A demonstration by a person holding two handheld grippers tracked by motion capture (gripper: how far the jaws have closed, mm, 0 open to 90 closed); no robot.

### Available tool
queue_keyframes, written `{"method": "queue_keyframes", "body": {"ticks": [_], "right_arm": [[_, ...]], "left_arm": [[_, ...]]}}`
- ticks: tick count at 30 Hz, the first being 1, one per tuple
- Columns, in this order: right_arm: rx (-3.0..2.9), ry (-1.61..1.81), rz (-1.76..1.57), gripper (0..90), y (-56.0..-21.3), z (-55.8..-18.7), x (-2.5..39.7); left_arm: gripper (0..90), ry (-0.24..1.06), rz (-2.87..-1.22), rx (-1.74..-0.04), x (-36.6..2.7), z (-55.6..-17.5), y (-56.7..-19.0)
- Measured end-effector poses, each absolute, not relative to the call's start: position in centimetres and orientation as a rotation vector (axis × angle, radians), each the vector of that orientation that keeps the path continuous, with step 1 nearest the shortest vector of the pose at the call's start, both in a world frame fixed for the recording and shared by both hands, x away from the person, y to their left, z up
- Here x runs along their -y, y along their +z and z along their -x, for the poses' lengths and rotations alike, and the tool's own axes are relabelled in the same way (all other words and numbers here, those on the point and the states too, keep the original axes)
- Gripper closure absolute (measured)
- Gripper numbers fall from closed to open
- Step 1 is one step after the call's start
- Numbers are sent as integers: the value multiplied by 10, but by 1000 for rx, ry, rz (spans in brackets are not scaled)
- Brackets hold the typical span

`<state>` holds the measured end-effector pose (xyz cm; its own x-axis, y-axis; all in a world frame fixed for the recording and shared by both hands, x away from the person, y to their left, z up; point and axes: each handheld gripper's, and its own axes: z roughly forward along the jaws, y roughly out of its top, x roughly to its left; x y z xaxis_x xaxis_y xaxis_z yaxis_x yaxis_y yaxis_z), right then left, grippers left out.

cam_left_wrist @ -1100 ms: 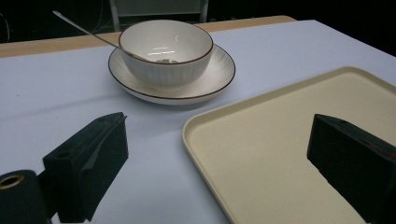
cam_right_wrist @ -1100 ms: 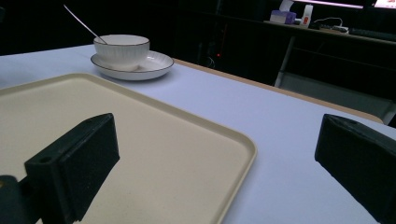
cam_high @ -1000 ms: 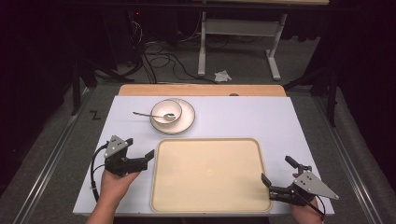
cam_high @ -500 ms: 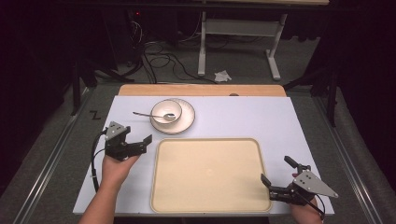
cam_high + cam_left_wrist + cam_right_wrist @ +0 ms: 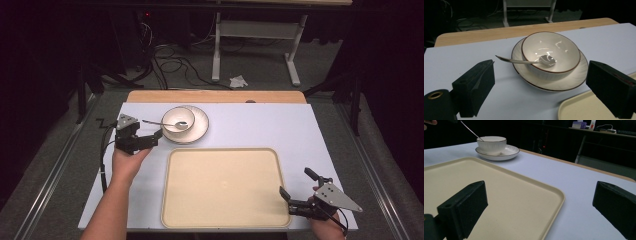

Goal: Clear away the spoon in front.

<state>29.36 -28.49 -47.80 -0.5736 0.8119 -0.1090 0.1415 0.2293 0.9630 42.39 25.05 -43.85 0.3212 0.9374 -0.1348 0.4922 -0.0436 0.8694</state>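
The desk [image 5: 300, 125] has a pale lavender-white top, with a strip of light wood showing along its far edge. A large cream rectangular plastic tray [image 5: 225, 187] with rounded corners lies flat on the near middle of it, its surface bare. Just beyond the tray's far left corner sits a round white ribbed saucer plate [image 5: 197, 131] with a thin dark rim. The tray and the plate lie close together but apart.
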Motion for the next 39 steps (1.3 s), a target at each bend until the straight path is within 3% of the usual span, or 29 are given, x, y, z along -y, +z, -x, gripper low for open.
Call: {"method": "queue_keyframes", "body": {"ticks": [13, 25, 26, 39], "right_arm": [[-1891, 1400, -874, 4, -481, -294, 284], [-1885, 1396, -869, 4, -481, -292, 283], [-1887, 1389, -869, 4, -482, -292, 283], [-1877, 1393, -870, 4, -481, -291, 284]], "left_arm": [[120, 545, -1666, -1391, -262, -453, -448], [485, 427, -1565, -1447, -274, -459, -448], [562, 408, -1561, -1456, -276, -459, -449], [807, 317, -1524, -1485, -281, -458, -447]]}}
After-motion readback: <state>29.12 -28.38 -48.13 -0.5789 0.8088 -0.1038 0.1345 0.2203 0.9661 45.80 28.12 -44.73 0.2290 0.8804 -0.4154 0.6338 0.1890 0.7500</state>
